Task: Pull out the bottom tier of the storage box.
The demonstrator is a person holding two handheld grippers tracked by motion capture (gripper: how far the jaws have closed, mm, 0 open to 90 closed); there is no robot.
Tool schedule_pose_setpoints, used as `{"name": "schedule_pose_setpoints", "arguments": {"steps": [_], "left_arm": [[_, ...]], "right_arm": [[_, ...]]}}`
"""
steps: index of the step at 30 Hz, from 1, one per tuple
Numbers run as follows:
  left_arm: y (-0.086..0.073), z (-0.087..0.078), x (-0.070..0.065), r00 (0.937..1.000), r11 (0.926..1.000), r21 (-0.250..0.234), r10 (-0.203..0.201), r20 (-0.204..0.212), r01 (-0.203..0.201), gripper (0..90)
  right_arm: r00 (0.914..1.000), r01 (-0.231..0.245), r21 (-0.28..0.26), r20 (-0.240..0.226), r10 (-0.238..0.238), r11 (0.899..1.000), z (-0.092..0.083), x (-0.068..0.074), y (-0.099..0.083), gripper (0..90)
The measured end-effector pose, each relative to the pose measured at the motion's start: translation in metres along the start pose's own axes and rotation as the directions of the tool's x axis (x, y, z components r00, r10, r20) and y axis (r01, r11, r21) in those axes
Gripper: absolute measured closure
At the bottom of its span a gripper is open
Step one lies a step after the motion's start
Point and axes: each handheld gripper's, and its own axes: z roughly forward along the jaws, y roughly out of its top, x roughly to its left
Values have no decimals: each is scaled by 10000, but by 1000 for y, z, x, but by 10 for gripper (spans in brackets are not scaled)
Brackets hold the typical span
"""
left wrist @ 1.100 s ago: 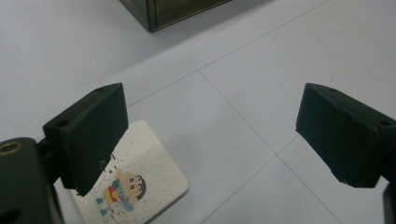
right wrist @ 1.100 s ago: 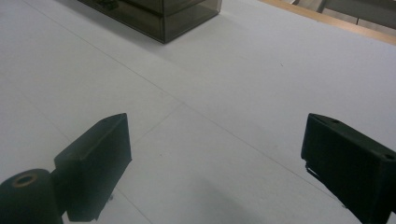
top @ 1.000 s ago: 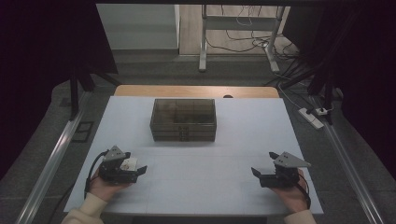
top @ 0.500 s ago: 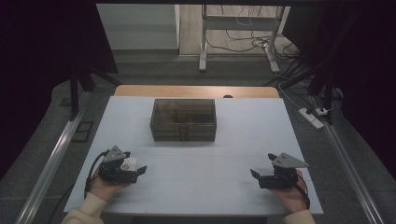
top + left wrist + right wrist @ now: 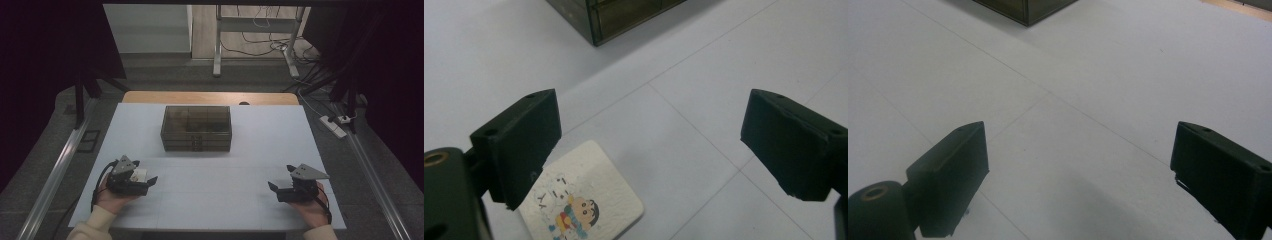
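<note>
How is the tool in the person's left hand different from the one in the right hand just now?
The left tool hangs over a small cartoon card; the right tool has only bare white table under it. The left tool sits at the table's left, the right tool at its right. Both are open, holding nothing.

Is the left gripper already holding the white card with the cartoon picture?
No. In the left gripper view the left gripper is open, and the white card lies flat on the table beside one of its fingers.

I see dim, even overhead light on the white table [image 5: 250, 200], black surroundings, soft shadows beneath my blurred near jaws, and slight grain throughout.
</note>
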Motion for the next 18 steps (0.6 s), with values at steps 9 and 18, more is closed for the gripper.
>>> {"name": "schedule_pose_setpoints", "arguments": {"steps": [9,18], "left_arm": [[2,0,-4,9983,9987,-102,492,-299,-495,90],[3,2,-8,9926,9946,21,1040,-630,-1041,91]], "right_arm": [[10000,4,129,-3,-4,9999,1,0,-1,82],[10000,53,280,-7,-53,9996,2,0,-2,82]]}}
